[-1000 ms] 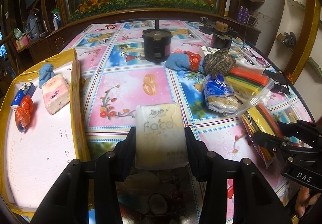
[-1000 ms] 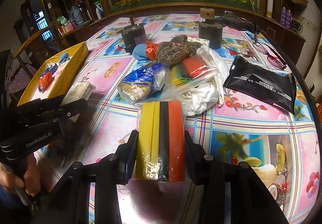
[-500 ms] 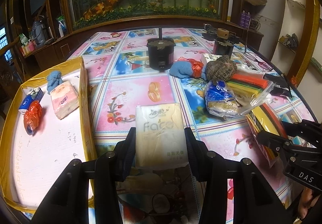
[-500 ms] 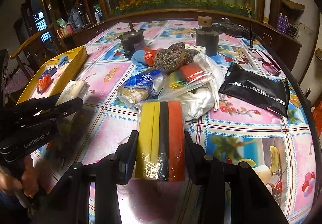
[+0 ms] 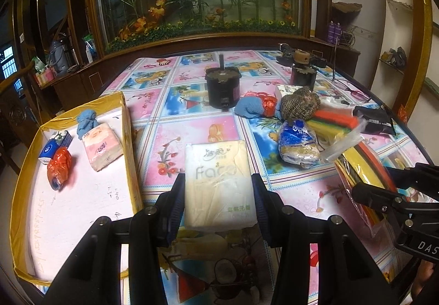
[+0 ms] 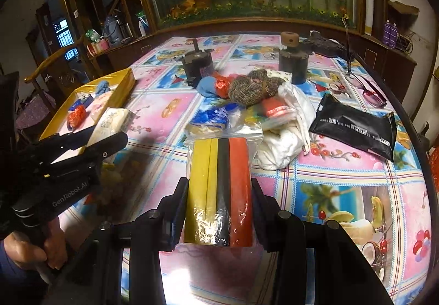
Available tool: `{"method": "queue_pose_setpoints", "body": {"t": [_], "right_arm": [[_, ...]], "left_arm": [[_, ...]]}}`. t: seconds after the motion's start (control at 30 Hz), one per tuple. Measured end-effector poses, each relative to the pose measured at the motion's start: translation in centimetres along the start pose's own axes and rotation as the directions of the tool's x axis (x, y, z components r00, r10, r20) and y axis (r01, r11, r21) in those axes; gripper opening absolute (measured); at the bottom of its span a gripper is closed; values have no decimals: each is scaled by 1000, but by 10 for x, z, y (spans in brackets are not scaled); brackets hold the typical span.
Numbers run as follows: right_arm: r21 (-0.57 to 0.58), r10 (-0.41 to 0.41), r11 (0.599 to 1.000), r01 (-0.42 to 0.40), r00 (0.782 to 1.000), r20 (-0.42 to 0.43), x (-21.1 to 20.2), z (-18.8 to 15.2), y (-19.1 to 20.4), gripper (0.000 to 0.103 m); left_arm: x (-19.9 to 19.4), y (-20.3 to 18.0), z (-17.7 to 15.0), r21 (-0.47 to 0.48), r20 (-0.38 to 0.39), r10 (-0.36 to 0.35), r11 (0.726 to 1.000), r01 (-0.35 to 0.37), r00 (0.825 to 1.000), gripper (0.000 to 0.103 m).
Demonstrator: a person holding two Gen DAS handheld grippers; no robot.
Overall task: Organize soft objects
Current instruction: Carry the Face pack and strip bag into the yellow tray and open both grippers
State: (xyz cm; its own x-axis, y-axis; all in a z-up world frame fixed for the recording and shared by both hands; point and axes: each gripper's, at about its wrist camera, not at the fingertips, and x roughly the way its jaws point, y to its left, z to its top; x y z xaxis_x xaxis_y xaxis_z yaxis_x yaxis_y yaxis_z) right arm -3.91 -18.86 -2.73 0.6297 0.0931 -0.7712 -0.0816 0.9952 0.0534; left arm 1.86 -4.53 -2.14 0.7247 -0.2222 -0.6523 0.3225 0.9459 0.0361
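Here, a tissue pack (image 5: pixel 218 184) is clamped by the left gripper (image 5: pixel 218 195), bagged sponges (image 6: pixel 219 192) by the right gripper (image 6: pixel 218 211) — mid-carry; the yellow tray (image 5: pixel 129 140) is judged next.

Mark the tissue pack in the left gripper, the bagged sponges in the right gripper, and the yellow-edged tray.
tissue pack (image 5: pixel 218 184), left wrist view, middle of its front face.
bagged sponges (image 6: pixel 219 189), right wrist view, black middle stripe.
yellow-edged tray (image 5: pixel 129 146), left wrist view, right wall.
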Motion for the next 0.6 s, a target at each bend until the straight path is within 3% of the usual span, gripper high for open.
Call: {"method": "queue_pose_setpoints", "body": {"t": [0.6], "right_arm": [[-65,63,996,-64,998,-11,3,14,43,46]], "left_arm": [[-30,46,8,-101,64,36,994,-29,997,45]]}}
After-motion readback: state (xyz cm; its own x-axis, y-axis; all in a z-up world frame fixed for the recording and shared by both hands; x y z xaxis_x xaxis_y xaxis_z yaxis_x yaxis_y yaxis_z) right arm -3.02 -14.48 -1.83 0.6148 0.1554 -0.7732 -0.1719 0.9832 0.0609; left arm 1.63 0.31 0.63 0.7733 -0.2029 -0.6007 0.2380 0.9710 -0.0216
